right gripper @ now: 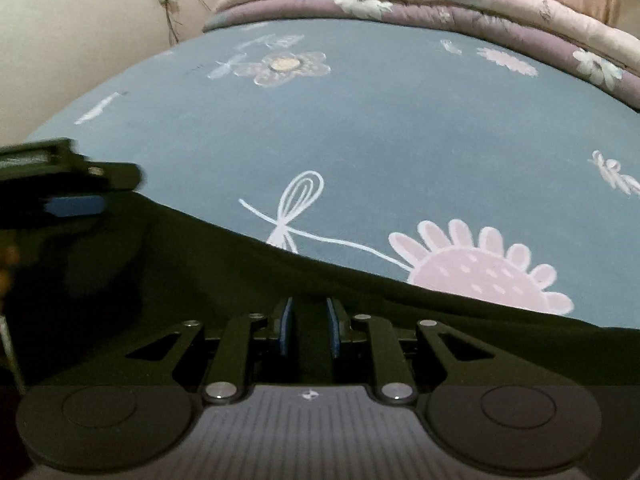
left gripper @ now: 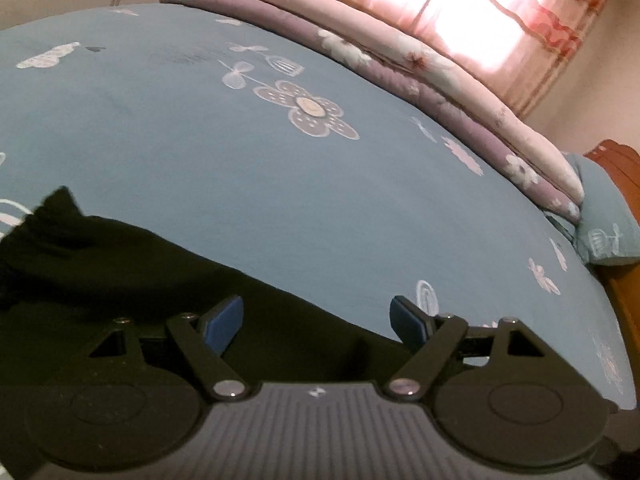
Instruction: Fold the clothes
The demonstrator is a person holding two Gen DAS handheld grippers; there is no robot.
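While the dark garment (right gripper: 200, 280) lies across the bed (left gripper: 200, 152), the left gripper (left gripper: 318, 322) hovers with jaws wide and the right gripper (right gripper: 308, 326) with jaws narrow, nothing visibly between them. Judging by this, either should pinch only the edge toward 12 o'clock, keeping the bedsheet out.

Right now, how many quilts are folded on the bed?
2, stacked along the bed's far edge by the window: a pink floral quilt on top, a purple quilt directly beneath it. More may lie hidden behind them.
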